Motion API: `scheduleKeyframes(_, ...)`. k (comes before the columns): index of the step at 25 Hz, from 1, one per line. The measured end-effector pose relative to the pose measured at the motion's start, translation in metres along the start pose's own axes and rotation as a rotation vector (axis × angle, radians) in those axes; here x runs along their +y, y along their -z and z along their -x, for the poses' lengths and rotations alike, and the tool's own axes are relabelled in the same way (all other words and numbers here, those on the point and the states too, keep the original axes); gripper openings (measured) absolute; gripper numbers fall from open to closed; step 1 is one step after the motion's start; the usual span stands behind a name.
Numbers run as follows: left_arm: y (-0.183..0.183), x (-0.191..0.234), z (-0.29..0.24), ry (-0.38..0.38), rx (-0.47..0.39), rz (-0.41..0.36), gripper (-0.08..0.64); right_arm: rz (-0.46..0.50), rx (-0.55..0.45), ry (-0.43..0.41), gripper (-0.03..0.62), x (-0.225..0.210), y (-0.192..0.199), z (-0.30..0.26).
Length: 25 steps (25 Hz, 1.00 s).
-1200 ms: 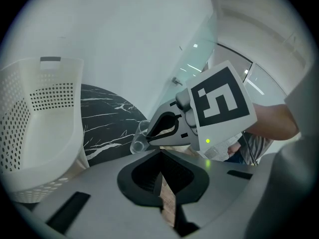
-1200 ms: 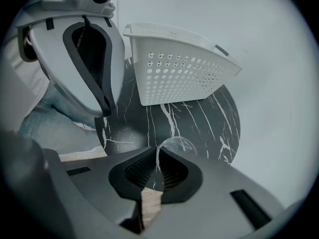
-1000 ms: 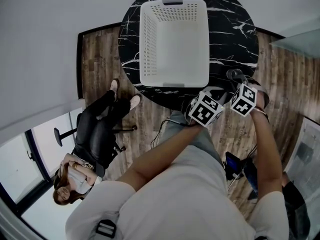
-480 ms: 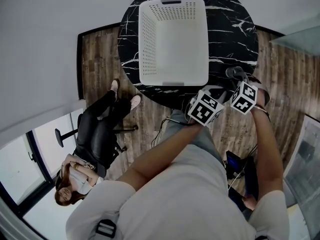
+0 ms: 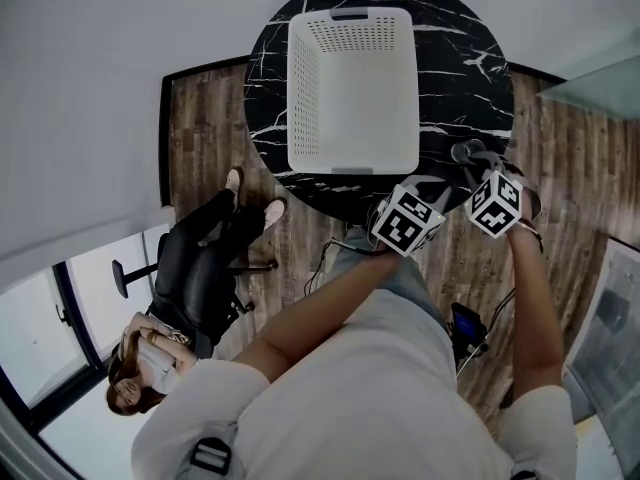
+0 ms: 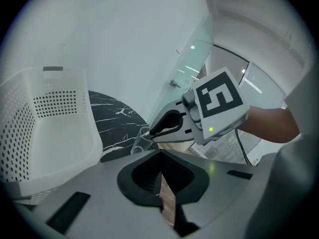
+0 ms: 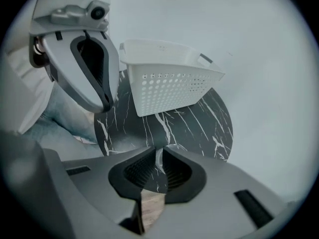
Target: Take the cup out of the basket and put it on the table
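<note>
As things stand: the clear cup [image 6: 141, 139] is out of the white basket [image 5: 305, 88], which looks empty.
Cup's place: by the near right edge of the black marble counter [image 5: 470, 78], apart from the basket; I can't tell if its base is resting yet.
Right tongs [image 7: 161, 158]: pinched on the cup's wall.
Left tongs [image 6: 160, 163]: closed on nothing, just alongside.
Left to do: likely only setting it down and letting go.

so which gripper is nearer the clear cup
Right. The right gripper pinches the clear cup by its wall at the table edge; the left gripper, shut, sits beside it without touching.
</note>
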<state>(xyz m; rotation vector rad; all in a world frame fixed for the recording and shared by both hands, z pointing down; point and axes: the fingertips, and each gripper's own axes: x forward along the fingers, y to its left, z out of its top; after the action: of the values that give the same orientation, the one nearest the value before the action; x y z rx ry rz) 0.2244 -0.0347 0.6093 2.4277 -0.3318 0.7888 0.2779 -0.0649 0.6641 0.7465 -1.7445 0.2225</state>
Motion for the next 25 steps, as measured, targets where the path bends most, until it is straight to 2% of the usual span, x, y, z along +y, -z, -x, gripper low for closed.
scheduleKeyframes(6, -0.015, -0.007, 0.032, 0.004, -0.046, -0.026, 0.005, -0.136, -0.218, 0.090, 0.025, -0.009, -0.044, 0.065)
scheduleKeyframes(10, -0.031, -0.010, 0.064, -0.018, -0.109, -0.042, 0.005, -0.233, -0.382, 0.126, 0.009, -0.009, -0.081, 0.111)
scheduleKeyframes(16, -0.070, -0.002, 0.133, -0.095, -0.266, -0.070, 0.005, -0.330, -0.675, 0.154, 0.008, -0.009, -0.151, 0.184)
scheduleKeyframes(19, -0.087, 0.000, 0.174, -0.135, -0.352, -0.080, 0.005, -0.342, -0.817, 0.147, 0.008, -0.003, -0.190, 0.219)
scheduleKeyframes(25, -0.116, 0.006, 0.250, -0.214, -0.527, -0.100, 0.005, -0.363, -1.002, 0.140, 0.008, 0.011, -0.249, 0.271)
